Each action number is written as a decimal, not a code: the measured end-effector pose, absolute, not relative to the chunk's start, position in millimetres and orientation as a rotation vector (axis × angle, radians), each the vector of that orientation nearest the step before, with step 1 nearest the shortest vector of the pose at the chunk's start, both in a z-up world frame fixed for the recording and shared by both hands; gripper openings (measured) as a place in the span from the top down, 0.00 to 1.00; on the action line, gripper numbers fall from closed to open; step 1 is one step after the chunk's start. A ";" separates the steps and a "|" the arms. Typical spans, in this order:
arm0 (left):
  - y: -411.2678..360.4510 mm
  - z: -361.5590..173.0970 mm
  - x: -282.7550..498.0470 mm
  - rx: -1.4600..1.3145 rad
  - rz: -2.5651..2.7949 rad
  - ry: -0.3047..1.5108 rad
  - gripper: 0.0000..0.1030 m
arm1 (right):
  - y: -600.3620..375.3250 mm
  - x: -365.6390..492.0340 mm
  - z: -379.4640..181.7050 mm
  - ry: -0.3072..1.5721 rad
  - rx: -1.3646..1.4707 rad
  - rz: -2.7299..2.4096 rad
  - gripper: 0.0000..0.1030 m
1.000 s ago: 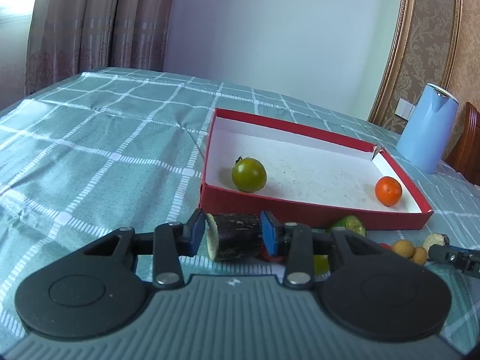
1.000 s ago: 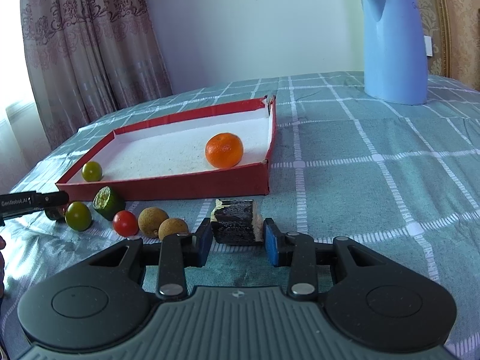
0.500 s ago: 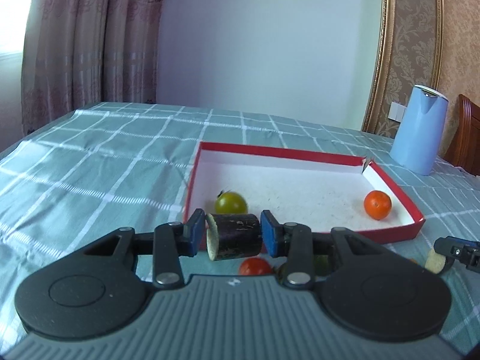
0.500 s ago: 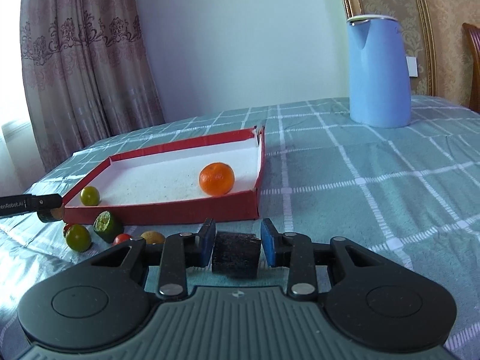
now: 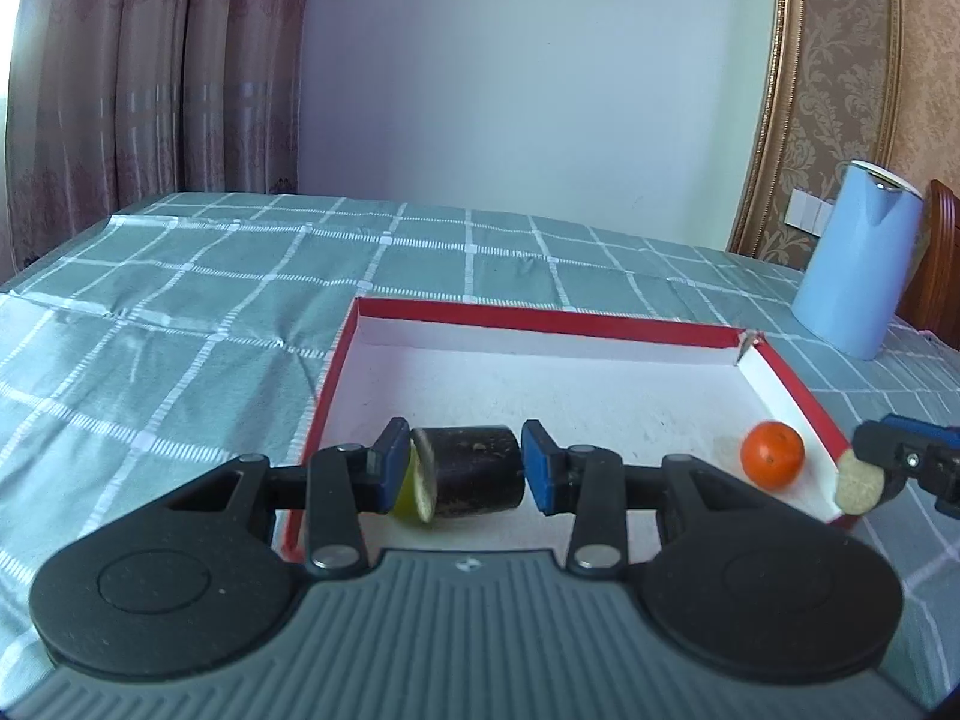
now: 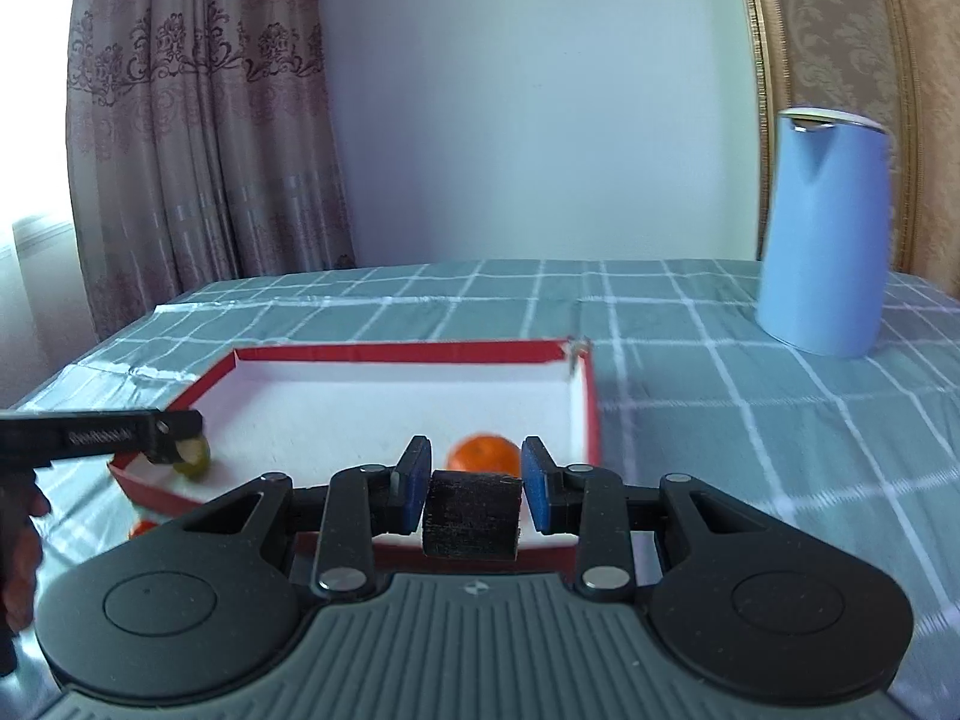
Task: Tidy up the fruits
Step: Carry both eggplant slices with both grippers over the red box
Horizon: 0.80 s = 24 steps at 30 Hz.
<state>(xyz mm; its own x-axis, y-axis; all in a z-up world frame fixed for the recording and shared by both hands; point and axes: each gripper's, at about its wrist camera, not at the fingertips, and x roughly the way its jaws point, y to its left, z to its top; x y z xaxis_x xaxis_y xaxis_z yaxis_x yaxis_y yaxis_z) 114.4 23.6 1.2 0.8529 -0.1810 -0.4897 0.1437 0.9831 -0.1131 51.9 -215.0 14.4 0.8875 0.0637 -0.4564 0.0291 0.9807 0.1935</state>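
Both eggplant chunks [image 5: 474, 471] [image 6: 471, 513], apparently clamped, now hang over the tray [image 5: 540, 318].

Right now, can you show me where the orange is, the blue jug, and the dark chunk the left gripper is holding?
orange [image 5: 772, 454], left wrist view, middle of its peel.
blue jug [image 6: 825, 234], right wrist view, middle of its body.
dark chunk [image 5: 477, 471], left wrist view, its dark skin, between the left gripper's pads.

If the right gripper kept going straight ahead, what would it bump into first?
Probably the orange. The right gripper, carrying a dark eggplant chunk, points over the near wall of the red tray, and the orange sits right behind the chunk. Depth is hard to judge here; it might pass just above.
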 end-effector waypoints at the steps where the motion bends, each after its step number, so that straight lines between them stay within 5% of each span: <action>1: 21.5 1.3 119.2 -0.066 -0.165 0.527 0.64 | -210.5 59.8 15.9 0.483 0.183 0.020 0.69; 24: -6.7 -10.7 186.9 0.001 -0.084 0.580 0.61 | -154.8 157.4 -6.9 0.626 0.037 0.026 0.69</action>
<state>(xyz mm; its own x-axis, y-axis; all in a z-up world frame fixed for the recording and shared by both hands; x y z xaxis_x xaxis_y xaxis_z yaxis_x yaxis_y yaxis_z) 186.9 -6.7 -10.7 0.8329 -0.0789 -0.5478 0.0797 0.9966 -0.0224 157.4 -154.8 -6.9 0.8103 0.0354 -0.5849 -0.0127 0.9990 0.0428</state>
